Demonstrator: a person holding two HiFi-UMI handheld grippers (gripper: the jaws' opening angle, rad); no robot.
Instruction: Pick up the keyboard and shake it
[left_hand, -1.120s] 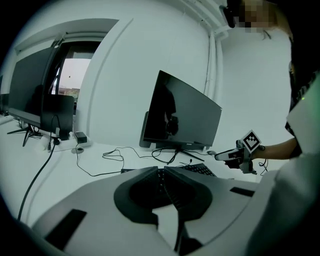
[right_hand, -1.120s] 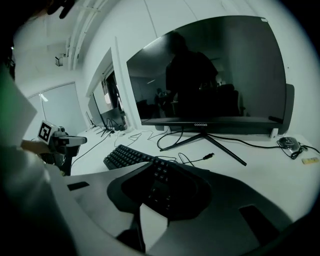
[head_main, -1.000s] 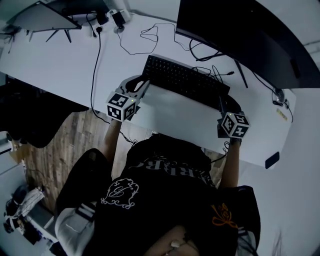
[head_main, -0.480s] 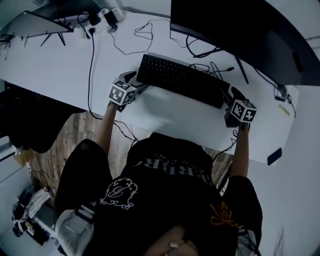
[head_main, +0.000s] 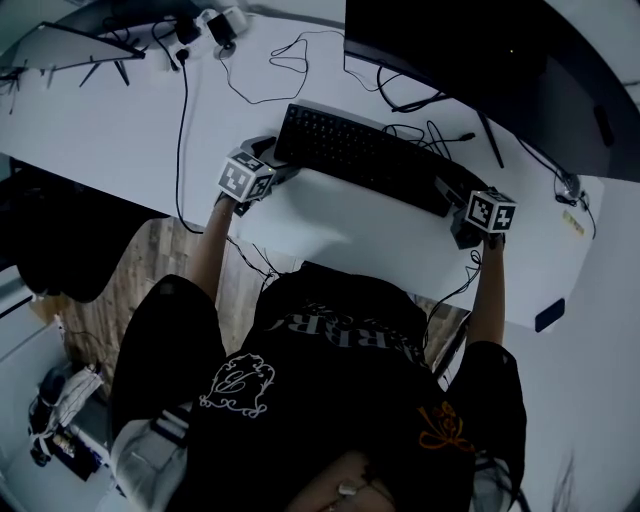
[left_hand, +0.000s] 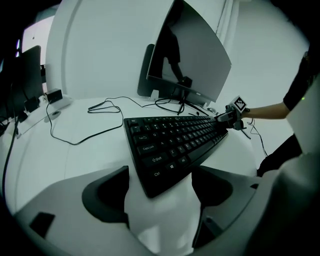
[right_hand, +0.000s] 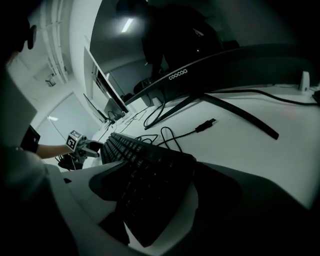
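A black keyboard (head_main: 360, 155) lies on the white desk (head_main: 120, 130) in front of the monitor. My left gripper (head_main: 275, 165) is at its left end. In the left gripper view the keyboard's corner (left_hand: 165, 150) reaches in between the jaws of that gripper (left_hand: 160, 189). The jaws are opening, with a gap showing on both sides. My right gripper (head_main: 452, 197) is at the right end. Its jaws (right_hand: 162, 192) are also opening, with the keyboard's end (right_hand: 145, 175) between them and the pads off it. Each gripper shows in the other's view: the right (left_hand: 232, 114), the left (right_hand: 82, 145).
A big curved monitor (head_main: 480, 60) on a forked stand rises just behind the keyboard. Loose cables (head_main: 300, 60) and a free USB plug (right_hand: 206, 124) lie around it. A second screen (head_main: 70, 40) sits at the far left. A small dark object (head_main: 547, 318) lies near the front right edge.
Both grippers have moved away from the desk's front edge and closer in beside the keyboard's ends. The keyboard still lies on the desk.
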